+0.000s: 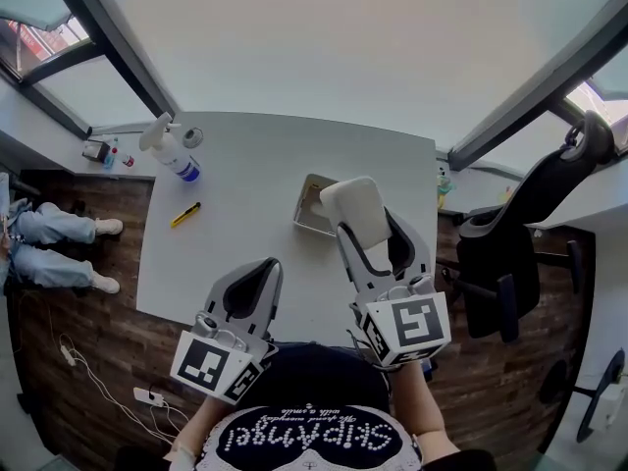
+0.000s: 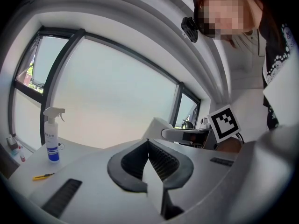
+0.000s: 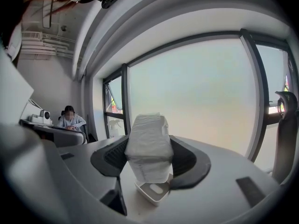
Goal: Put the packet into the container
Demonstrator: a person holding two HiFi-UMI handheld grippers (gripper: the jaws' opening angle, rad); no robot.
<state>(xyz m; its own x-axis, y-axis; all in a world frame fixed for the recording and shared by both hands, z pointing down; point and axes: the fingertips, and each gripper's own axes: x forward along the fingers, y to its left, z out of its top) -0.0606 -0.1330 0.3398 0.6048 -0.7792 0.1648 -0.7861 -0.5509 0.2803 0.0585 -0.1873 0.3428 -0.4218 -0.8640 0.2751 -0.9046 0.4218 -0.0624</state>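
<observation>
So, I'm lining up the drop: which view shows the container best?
Right gripper view: the container sits open just below the packet in the right gripper. Head view: the packet hides part of it. Left gripper view: not shown.

The packet (image 1: 355,209) is white and puffy, with crinkly wrap. It stands upright, pinched between the jaws of the right gripper (image 3: 148,149), up off the table (image 1: 245,165). The container (image 1: 305,212) is a small, shallow, open tray. It sits flat on the table, just under the packet.
</observation>
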